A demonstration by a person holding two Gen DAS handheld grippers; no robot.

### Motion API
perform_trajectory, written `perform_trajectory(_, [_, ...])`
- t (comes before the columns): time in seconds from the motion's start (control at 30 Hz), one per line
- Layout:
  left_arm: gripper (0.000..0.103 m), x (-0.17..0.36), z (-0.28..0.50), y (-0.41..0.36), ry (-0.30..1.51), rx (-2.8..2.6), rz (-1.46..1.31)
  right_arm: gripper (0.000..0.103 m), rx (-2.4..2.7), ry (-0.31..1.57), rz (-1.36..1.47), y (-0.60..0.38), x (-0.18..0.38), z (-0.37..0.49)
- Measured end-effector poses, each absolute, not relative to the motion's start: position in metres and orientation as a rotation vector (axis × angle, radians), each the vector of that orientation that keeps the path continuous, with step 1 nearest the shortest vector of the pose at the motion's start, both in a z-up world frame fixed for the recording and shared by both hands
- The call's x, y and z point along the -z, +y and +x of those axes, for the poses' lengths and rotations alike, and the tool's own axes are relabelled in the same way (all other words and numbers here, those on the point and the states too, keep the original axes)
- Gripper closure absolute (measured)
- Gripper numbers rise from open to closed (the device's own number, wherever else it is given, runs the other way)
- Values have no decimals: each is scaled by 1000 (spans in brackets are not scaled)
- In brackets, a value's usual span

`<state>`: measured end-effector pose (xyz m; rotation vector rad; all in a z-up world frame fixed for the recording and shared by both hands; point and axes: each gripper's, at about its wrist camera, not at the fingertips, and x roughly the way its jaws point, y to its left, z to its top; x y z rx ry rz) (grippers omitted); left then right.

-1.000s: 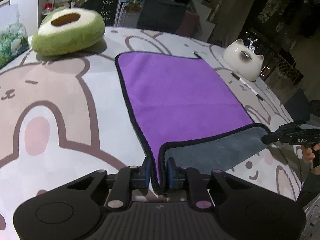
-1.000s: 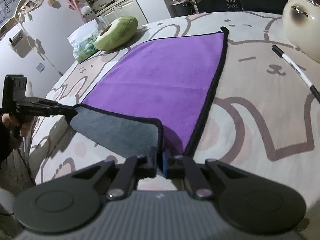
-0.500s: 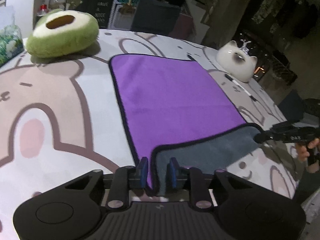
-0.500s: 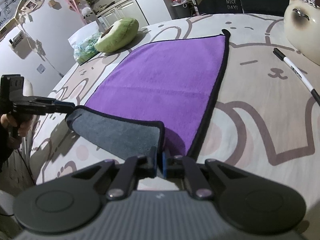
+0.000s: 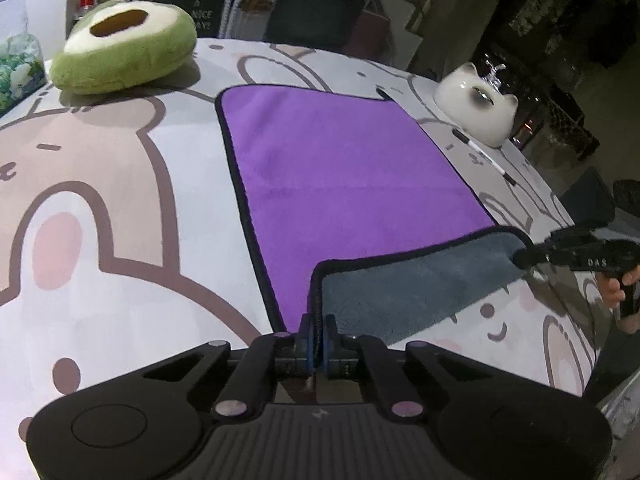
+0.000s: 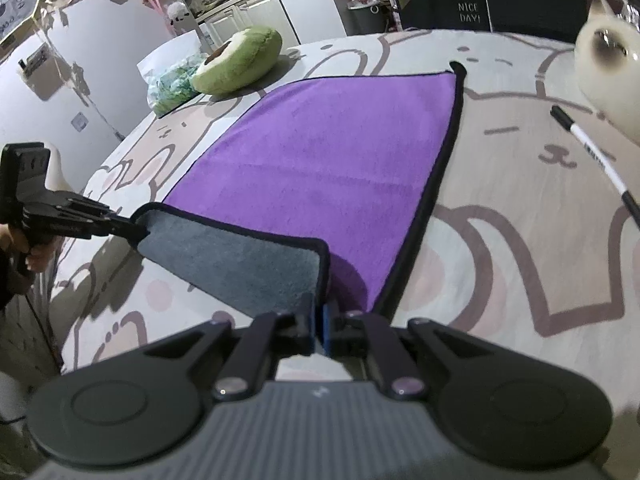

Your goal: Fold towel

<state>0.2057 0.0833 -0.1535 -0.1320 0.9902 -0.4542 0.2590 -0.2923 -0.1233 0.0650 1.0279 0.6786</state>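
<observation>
A purple towel [image 5: 344, 176] with a black hem and grey underside lies on the cartoon-print table; it also shows in the right wrist view [image 6: 332, 160]. Its near edge is lifted and turned over, showing the grey side [image 5: 408, 292]. My left gripper [image 5: 318, 340] is shut on the near left corner. My right gripper [image 6: 318, 324] is shut on the near right corner. Each gripper shows in the other's view, the right one [image 5: 528, 256] and the left one [image 6: 132, 230], pinching its corner above the table.
An avocado plush [image 5: 124, 46] and a green-print bag [image 5: 18, 68] sit at the far left. A white cat-shaped holder [image 5: 478, 108] and a marker pen [image 5: 484, 156] lie to the right of the towel. The table edge [image 5: 592, 360] is near right.
Both grippers have lifted the near edge higher and carried it a little further over the towel, so more grey underside shows. Both stay shut on their corners.
</observation>
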Motion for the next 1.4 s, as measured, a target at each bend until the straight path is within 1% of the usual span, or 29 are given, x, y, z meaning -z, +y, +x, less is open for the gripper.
perform_trajectory(0.3, [100, 134, 217, 80, 947, 422, -124, 99, -697, 1013, 48, -292, 106, 263])
perform_trajectory(0.7, [100, 96, 278, 75, 852, 377, -96, 99, -647, 933, 79, -299, 66, 311])
perform_trajectory(0.87, [100, 93, 309, 76, 838, 342, -92, 99, -618, 901, 115, -300, 60, 340])
perform_trajectory(1.1, [100, 85, 354, 72, 804, 300, -57, 99, -588, 878, 90, -289, 58, 385])
perform_trajectory(1.4, [100, 97, 406, 61, 826, 252, -4, 99, -515, 867, 38, -271, 61, 438])
